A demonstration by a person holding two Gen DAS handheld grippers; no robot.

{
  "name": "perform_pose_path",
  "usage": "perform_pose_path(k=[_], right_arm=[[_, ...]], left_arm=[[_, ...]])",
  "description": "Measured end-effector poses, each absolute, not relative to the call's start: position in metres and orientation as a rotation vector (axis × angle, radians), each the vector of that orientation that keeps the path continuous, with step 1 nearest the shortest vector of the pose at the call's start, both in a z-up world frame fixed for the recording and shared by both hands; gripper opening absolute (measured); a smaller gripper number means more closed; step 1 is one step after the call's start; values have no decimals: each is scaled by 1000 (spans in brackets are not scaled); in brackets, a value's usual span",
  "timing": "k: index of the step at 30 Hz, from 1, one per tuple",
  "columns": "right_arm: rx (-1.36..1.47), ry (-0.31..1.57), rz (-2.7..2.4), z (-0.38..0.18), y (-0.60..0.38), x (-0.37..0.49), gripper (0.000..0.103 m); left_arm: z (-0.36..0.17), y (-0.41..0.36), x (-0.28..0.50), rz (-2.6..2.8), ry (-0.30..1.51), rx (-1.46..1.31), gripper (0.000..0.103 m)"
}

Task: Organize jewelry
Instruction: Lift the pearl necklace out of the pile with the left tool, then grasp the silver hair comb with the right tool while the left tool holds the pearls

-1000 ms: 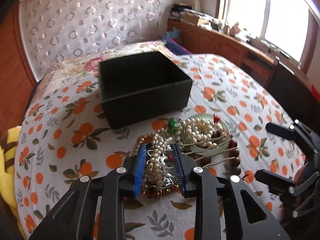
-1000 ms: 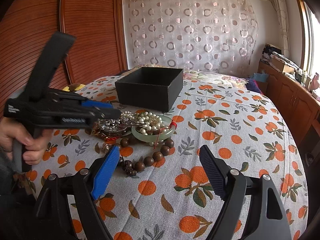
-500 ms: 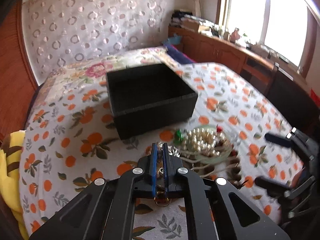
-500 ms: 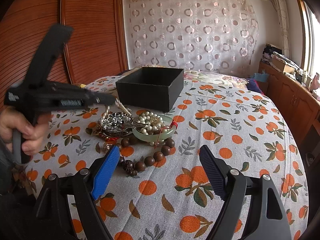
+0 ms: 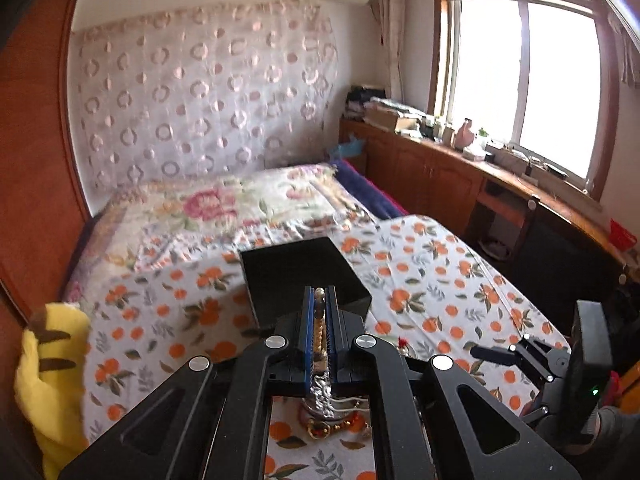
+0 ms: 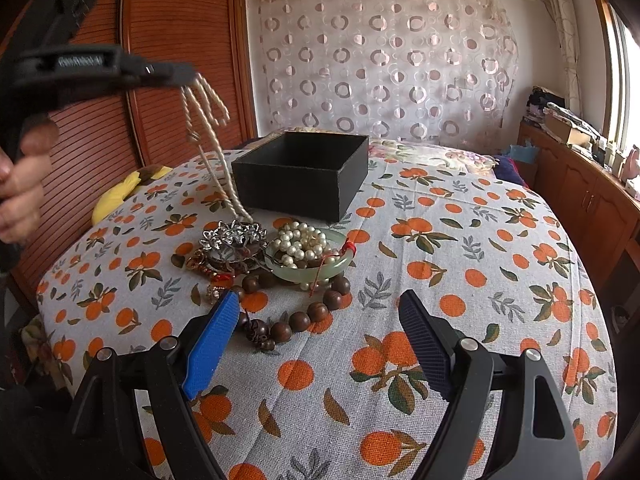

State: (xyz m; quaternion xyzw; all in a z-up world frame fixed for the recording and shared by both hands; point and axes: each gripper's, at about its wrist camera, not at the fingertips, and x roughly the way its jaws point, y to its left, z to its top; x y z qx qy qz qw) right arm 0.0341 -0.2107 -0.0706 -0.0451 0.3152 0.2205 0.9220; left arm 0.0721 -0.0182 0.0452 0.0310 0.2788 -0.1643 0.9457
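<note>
While the left claw (image 6: 188, 76) hangs high above the bed (image 6: 500, 280), its pads are pinched tight on a pearl strand (image 6: 208, 136), which droops down to a silver piece (image 6: 234, 236) in the jewelry heap. Just beside that piece sits a green bangle (image 6: 308, 270) piled with pearls (image 6: 300, 242), ringed in front by brown beads (image 6: 296, 320). Behind the heap stands an open black box (image 6: 304, 174). Near the beads, the right claw (image 6: 316, 344) hovers with jaws spread wide, gripping nothing.
</note>
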Motion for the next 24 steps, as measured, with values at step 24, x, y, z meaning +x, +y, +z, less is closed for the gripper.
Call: perform_pose_path(k=[24], right_arm=[[-228,819,746,-78,-99,102,78]], left_arm=[[54,41,48,-223,520,6,4]])
